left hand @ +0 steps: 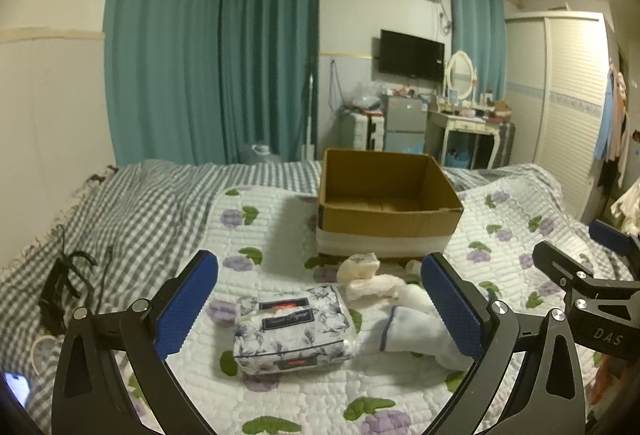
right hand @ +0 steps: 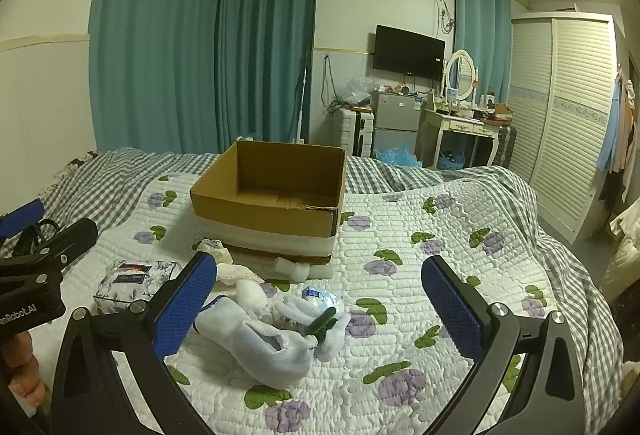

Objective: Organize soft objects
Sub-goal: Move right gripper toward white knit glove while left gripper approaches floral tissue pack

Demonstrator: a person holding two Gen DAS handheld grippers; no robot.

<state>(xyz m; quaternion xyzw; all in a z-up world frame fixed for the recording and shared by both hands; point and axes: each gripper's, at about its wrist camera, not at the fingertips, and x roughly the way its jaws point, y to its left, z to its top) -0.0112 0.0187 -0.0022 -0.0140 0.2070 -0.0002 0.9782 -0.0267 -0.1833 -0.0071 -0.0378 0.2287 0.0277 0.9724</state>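
An open empty cardboard box (left hand: 384, 195) (right hand: 272, 191) stands on the quilted bed. In front of it lie a floral tissue pack (left hand: 292, 331) (right hand: 134, 277), cream cloth pieces (left hand: 366, 275) (right hand: 228, 267), white socks (left hand: 416, 323) (right hand: 260, 343), a small plastic packet (right hand: 322, 297) and a dark green item (right hand: 320, 323). My left gripper (left hand: 320, 311) is open above the tissue pack and socks. My right gripper (right hand: 320, 311) is open above the socks and quilt. Each gripper shows at the edge of the other's view.
A grey checked blanket (left hand: 132, 203) covers the bed's left and far side, with black cables (left hand: 68, 275) and a phone (left hand: 16, 387) at the left. Teal curtains, a fridge, a dressing table and a white wardrobe (right hand: 560, 115) stand beyond the bed.
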